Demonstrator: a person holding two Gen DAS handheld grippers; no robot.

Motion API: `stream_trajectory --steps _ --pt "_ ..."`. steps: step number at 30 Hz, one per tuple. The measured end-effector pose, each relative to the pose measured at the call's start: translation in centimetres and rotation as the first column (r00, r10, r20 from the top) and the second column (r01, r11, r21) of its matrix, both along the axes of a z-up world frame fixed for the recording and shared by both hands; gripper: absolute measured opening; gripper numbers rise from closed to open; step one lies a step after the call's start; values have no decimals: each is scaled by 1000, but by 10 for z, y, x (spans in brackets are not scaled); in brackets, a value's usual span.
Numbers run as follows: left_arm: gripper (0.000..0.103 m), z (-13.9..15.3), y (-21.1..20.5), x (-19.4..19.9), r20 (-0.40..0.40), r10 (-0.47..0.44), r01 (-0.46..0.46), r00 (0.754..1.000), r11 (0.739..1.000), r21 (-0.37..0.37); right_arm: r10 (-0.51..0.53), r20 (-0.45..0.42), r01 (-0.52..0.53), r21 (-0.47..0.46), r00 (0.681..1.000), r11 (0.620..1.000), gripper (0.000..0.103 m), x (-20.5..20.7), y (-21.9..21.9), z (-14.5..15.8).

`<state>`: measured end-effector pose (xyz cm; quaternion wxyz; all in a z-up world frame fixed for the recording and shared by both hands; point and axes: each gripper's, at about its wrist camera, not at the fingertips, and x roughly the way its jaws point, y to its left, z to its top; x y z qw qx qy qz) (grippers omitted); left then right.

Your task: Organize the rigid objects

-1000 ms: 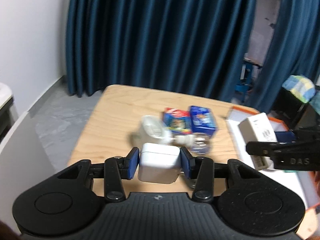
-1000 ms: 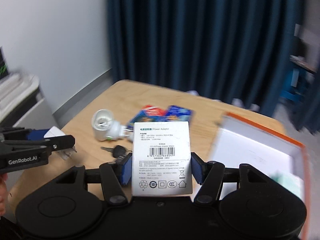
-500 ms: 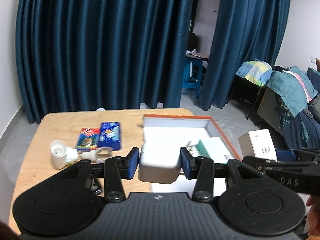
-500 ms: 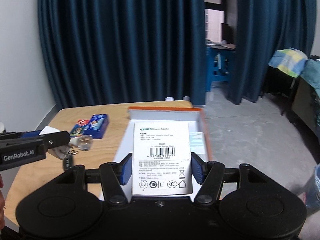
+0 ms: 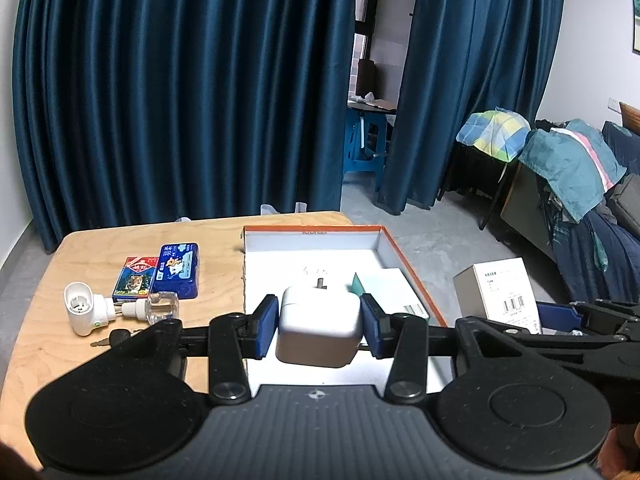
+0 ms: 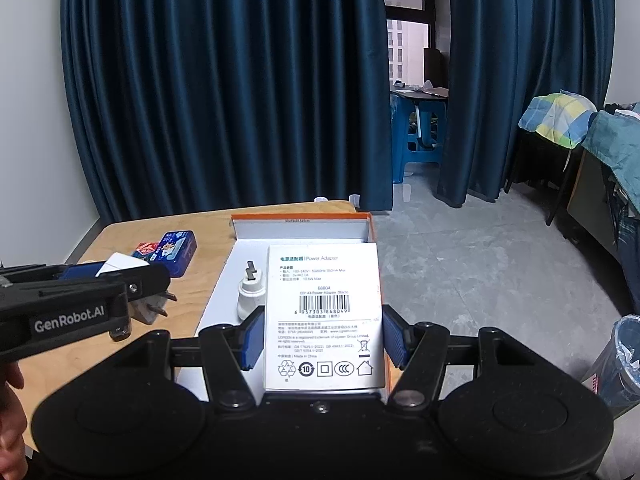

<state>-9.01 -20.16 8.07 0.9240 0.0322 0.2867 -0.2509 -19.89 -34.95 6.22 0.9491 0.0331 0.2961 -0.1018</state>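
- Grip came first in both wrist views: the left gripper (image 5: 319, 328) was clamped narrowly on a white charger block (image 5: 318, 330), its blue pads pressed against both sides, and the right gripper (image 6: 322, 340) was closed at a middling width on a white power adapter box (image 6: 323, 312), barcode side up.
- Neither grip had altered from a second before; only the surroundings had.
- Just beyond the fingers, both grippers had swung across from the wooden table (image 5: 100, 248) to hang above the open orange-edged box (image 5: 404, 264), which a second earlier sat off to the right of both views.
- Inside that box already lay a white plug (image 6: 251, 294) and a flat pale carton (image 5: 396, 292), so some sorting appeared done.
- Farther left on the table, well apart from the box, remained a white plug-in diffuser (image 5: 82, 312), a small clear bottle (image 5: 160, 306), a key (image 5: 114, 338), a red pack (image 5: 136, 280) and a blue pack (image 5: 178, 270).
- Judged from this, both carried items were ready to be lowered and released into the box, after which the five table items remained to be collected.
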Motion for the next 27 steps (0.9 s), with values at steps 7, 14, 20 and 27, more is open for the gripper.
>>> stream_trajectory --steps 7,14,20,27 --pt "45 -1 7 -9 -14 30 -30 999 1000 6 18 -15 -18 0 1000 1000 71 -3 8 -4" --pt "45 -1 14 -14 -22 44 -44 999 999 -2 31 -19 -31 -4 999 1000 71 -5 16 -3" --pt "45 1 17 -19 -21 49 -49 999 999 -6 35 -22 -35 -8 999 999 71 -9 18 -2" --pt "45 3 16 -22 -19 39 -39 999 999 -11 32 -20 -33 -11 999 999 71 -10 19 0"
